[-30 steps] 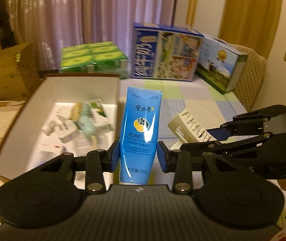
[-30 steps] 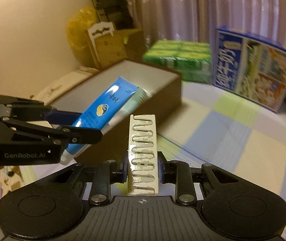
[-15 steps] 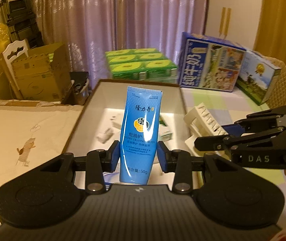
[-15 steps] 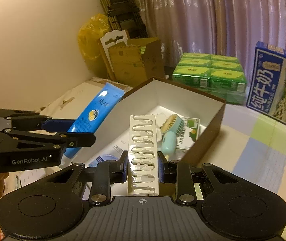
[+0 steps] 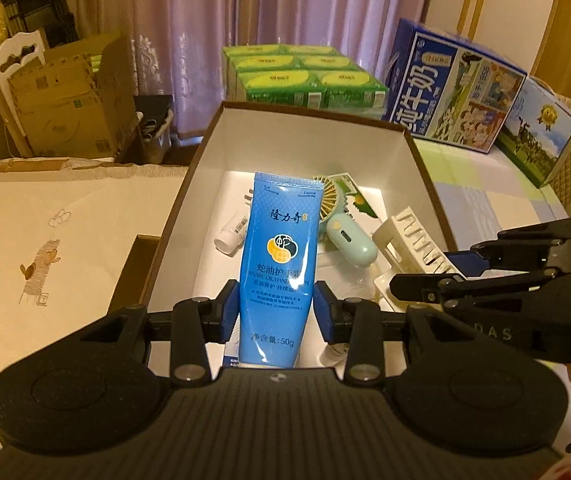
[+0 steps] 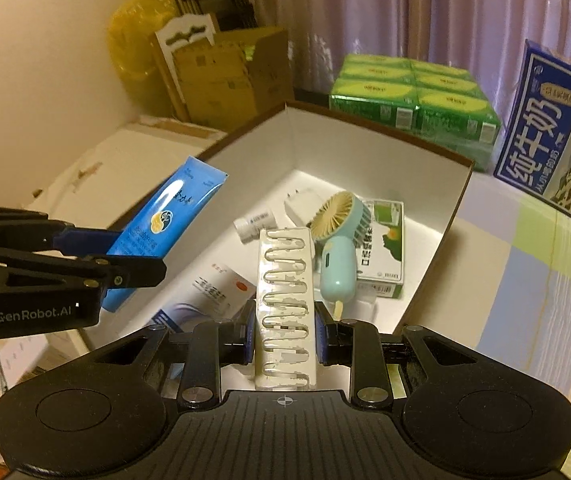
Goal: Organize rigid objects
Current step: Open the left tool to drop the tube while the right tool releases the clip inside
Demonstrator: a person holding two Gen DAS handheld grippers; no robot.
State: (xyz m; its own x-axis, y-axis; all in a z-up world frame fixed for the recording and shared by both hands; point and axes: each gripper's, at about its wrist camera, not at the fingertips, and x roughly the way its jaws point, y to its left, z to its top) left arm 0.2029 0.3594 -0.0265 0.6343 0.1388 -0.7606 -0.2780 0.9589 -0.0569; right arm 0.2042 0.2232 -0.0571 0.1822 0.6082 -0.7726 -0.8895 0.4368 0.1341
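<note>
Your left hand-held gripper (image 5: pixel 276 307) is clamped on the blue tube (image 5: pixel 279 256), long axis toward twelve o'clock. Your right hand-held gripper (image 6: pixel 284 330) pinches the cream rack (image 6: pixel 285 304) likewise. The open box (image 5: pixel 313 118) lies at twelve o'clock below both, about equally near.

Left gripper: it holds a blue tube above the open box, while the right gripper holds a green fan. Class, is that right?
Not quite. The left gripper does hold the blue tube above the box, but the right gripper holds a cream rack, as the right wrist view shows. The fan lies in the box.
</note>
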